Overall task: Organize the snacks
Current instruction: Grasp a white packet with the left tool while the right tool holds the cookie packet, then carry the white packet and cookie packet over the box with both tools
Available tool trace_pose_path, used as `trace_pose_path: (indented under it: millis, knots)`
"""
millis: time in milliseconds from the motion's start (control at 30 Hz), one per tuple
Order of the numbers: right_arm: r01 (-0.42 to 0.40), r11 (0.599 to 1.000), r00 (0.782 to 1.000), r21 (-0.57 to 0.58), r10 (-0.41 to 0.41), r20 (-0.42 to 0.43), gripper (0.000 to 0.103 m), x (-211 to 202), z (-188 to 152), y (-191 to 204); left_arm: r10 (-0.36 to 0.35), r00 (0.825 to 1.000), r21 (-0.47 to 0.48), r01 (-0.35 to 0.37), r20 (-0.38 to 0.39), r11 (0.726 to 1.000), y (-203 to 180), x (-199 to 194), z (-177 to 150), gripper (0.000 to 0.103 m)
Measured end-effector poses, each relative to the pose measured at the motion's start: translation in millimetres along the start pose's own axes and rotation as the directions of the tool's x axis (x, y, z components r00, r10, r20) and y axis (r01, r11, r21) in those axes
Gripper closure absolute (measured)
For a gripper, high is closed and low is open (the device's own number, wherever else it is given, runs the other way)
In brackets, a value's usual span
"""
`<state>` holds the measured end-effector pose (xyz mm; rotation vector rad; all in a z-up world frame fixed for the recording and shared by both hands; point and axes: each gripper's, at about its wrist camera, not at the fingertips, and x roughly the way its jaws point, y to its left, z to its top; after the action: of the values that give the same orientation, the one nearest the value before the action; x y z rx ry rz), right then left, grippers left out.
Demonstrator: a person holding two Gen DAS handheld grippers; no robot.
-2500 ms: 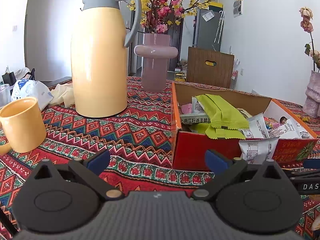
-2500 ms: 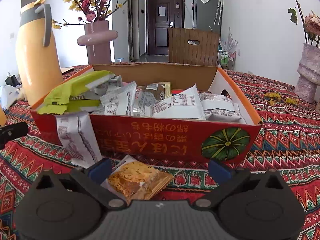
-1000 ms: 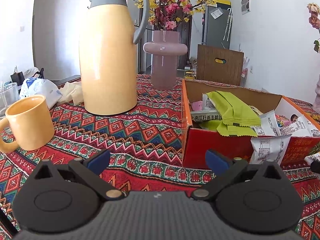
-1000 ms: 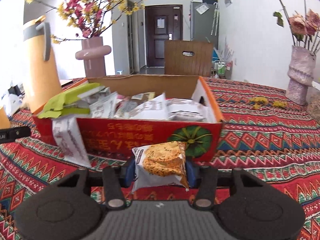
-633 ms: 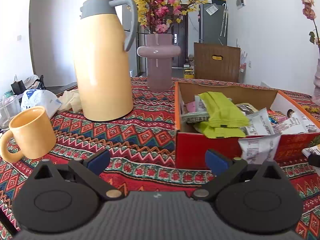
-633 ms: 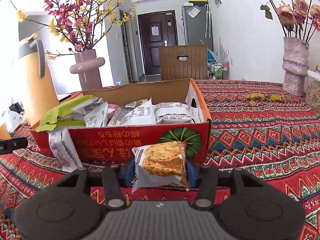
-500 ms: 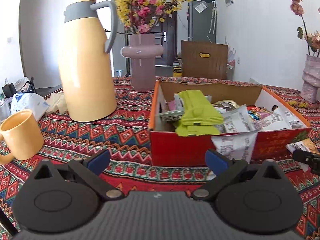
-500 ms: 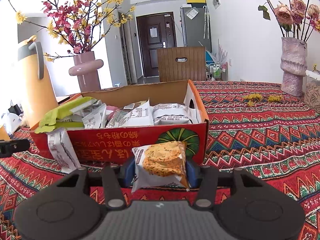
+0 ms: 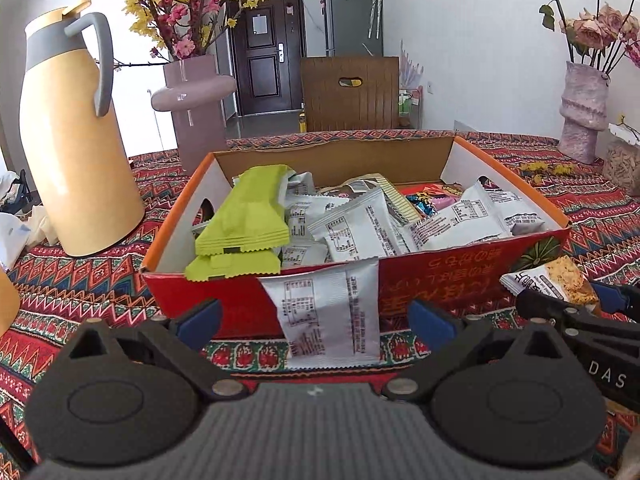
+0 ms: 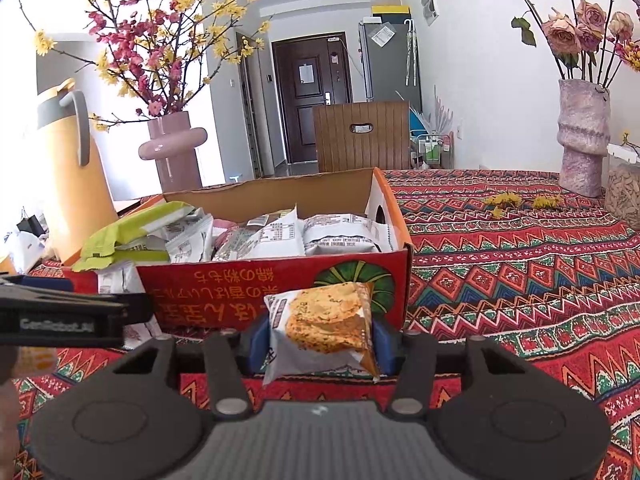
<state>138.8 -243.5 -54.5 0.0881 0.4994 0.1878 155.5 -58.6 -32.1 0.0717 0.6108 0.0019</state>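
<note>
Left gripper (image 9: 316,316) wide open, nothing in it. White packet (image 9: 328,314) hangs over near wall of snack box (image 9: 460,276); my bump could drop it. Right gripper (image 10: 320,344) squeezes cookie packet (image 10: 324,328), near box front. Weak squeeze, packet slips.

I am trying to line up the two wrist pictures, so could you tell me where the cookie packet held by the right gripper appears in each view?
Left wrist view: the cookie packet sits at the far right edge, in front of the red snack box, clamped in the right gripper.
Right wrist view: the packet is low in the centre, between the blue pads.
Shared landmark: the box's green pumpkin picture.
</note>
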Motion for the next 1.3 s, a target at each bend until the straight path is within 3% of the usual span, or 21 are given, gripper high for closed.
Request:
trace_pose_path:
  millis: [133, 200, 267, 500, 933, 1300]
  knots:
    - [-0.004, 1.0, 1.0, -0.001, 0.004, 0.0, 0.051, 0, -1, 1, 0.011, 1.0, -0.03, -0.011, -0.012, 0.999, 1, 10, -2, 0.02]
    - [-0.003, 1.0, 1.0, -0.007, 0.003, -0.007, 0.051, 1, -2, 2, -0.003, 1.0, -0.04, 0.003, -0.017, 0.999, 3, 14, -3, 0.036]
    - [-0.004, 1.0, 1.0, -0.011, 0.003, -0.014, 0.051, 2, -3, 3, -0.019, 1.0, -0.042, 0.018, -0.018, 0.999, 4, 17, -6, 0.046]
    - [-0.005, 1.0, 1.0, -0.01, 0.005, -0.017, 0.051, 4, -3, 3, -0.035, 0.999, -0.045, 0.035, 0.014, 0.998, 4, 14, -10, 0.052]
    - [-0.006, 1.0, 1.0, -0.011, 0.006, 0.008, 0.051, 1, -3, 4, -0.04, 0.997, -0.026, 0.042, 0.061, 0.999, 3, -7, -12, 0.053]
    - [-0.017, 0.999, 0.997, -0.036, 0.02, 0.077, 0.051, -11, -2, 8, -0.07, 0.989, -0.02, 0.073, 0.127, 0.997, 5, -42, -12, 0.053]
